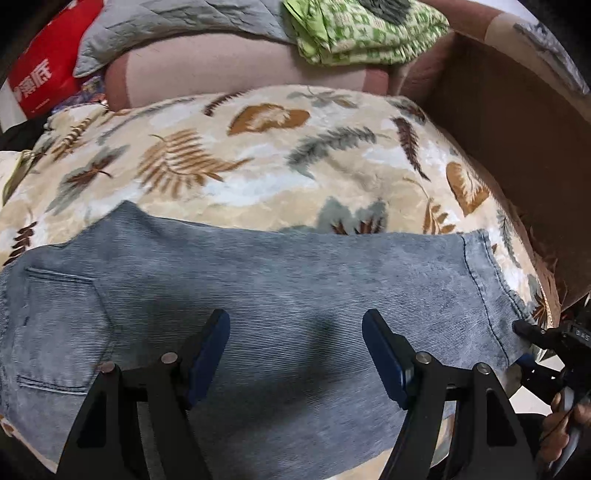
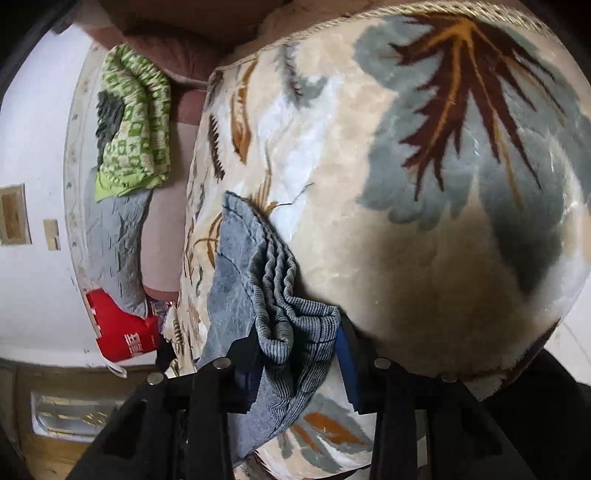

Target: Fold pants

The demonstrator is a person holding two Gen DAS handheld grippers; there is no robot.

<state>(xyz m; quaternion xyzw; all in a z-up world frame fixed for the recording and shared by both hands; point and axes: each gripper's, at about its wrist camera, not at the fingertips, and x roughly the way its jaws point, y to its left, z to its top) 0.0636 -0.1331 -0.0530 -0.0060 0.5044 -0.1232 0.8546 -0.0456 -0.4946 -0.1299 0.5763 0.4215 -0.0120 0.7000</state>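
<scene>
Two grippers on the job, only one engaged. Pants, blue-grey denim, lie flat across the leaf-print blanket, already doubled leg on leg by the look of the stacked hem layers in the right wrist view.

Right gripper: clamped on the bunched hem end of the pants, several fabric layers pinched between the blue pads. In the left wrist view it sits at the hem edge of the pants, at the near edge of the blanket, with part of a hand visible behind it.

Left gripper: jaws wide apart, nothing between them, hovering over the middle of the pants and tilted steeply down at the cloth. No contact with the denim visible. Back pocket lies off to its side, toward the waist end.

Step in hand, as a judgement: start of the crosswise fold, hem end secured, ready to go toward the waist.

Next move likely needs: left gripper either pins the pants at the intended fold line or takes the other hem corner; right then lifts and carries the hem over the pocket end. All layers have to stay pinched, or the stack fans out.

Green checked cloth and red bag lie beyond the blanket, well apart from the pants.
</scene>
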